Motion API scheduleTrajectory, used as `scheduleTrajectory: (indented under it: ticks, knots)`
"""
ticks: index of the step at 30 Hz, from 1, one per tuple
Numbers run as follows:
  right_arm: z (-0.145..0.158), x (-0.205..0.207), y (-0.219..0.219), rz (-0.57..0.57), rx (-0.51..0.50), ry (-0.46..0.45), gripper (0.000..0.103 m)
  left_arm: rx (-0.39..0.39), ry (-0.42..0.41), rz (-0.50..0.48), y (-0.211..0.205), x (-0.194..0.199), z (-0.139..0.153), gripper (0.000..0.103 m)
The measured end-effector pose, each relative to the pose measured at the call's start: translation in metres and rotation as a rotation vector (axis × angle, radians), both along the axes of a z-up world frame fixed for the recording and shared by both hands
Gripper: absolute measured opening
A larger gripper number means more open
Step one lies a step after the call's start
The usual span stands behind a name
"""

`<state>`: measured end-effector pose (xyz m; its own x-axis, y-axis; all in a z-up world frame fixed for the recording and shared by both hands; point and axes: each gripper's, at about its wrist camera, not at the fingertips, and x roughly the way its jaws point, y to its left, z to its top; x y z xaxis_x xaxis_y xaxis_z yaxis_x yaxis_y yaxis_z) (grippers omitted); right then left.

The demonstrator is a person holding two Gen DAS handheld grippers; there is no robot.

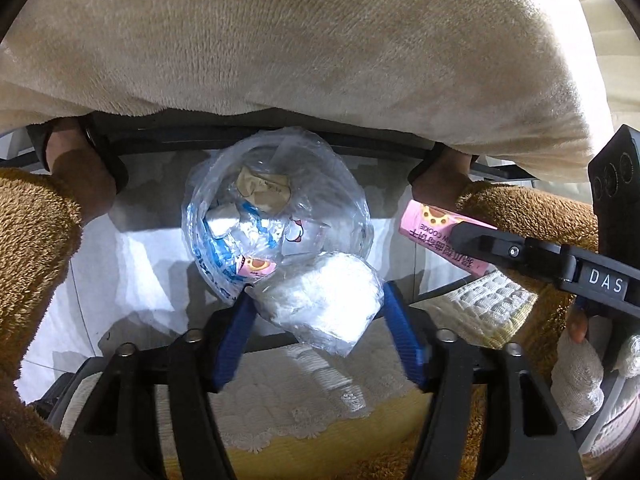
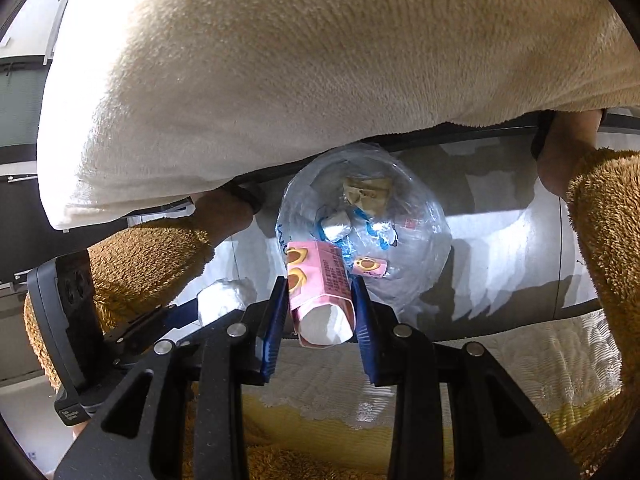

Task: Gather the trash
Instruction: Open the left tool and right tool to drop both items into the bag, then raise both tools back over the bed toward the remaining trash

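A clear plastic bag (image 1: 352, 200) (image 2: 424, 232) stands open on the glossy floor and holds a small pink wrapper (image 1: 256, 266), a silvery piece and tan paper. My left gripper (image 1: 316, 292) hovers just over the bag's near rim. A crumpled clear-white wrapper (image 1: 320, 304) (image 2: 226, 294) sits loosely between its spread blue fingers. My right gripper (image 2: 320, 280) hangs above the bag's left side. A pink cookie box (image 2: 320, 284) (image 1: 432, 228) lies between its pads, with a thin gap on the left at its white near end.
A cream fleece blanket (image 1: 300, 40) drapes over a dark-framed table edge above the bag. A person's legs in brown fleece (image 1: 36, 220) (image 2: 600, 220) flank the bag. A white and yellow cushion (image 1: 300, 400) lies under my grippers. A white-gloved hand (image 1: 576, 376) holds the right gripper.
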<state>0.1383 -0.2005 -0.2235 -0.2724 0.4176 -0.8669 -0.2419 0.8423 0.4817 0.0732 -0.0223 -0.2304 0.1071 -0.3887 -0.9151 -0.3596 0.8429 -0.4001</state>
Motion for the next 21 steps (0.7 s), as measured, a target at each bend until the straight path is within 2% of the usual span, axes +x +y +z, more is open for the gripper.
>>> scheduleTrajectory:
  ticks: [1,2,12,14,16,21]
  knots:
    - [0.001,0.0,-0.001,-0.003,-0.001,0.0,0.055,0.004,-0.004,-0.005,-0.001,0.001,0.001,0.076]
    - [0.001,0.0,-0.001,-0.008,-0.004,-0.004,0.061,0.011,-0.007,-0.006,-0.001,0.001,0.002,0.078]
    - [0.004,0.001,-0.002,-0.012,0.001,-0.018,0.062,0.011,-0.041,0.006,0.004,-0.001,0.009,0.078]
    - [0.005,0.001,-0.003,-0.018,0.0,-0.021,0.069,0.014,-0.05,0.005,0.004,-0.002,0.012,0.078]
    - [0.006,0.001,-0.006,-0.023,-0.004,-0.027,0.07,0.021,-0.062,-0.005,0.002,-0.002,0.015,0.078]
    - [0.016,-0.002,-0.006,0.001,-0.001,-0.081,0.07,0.043,-0.105,-0.024,-0.001,-0.004,0.024,0.078]
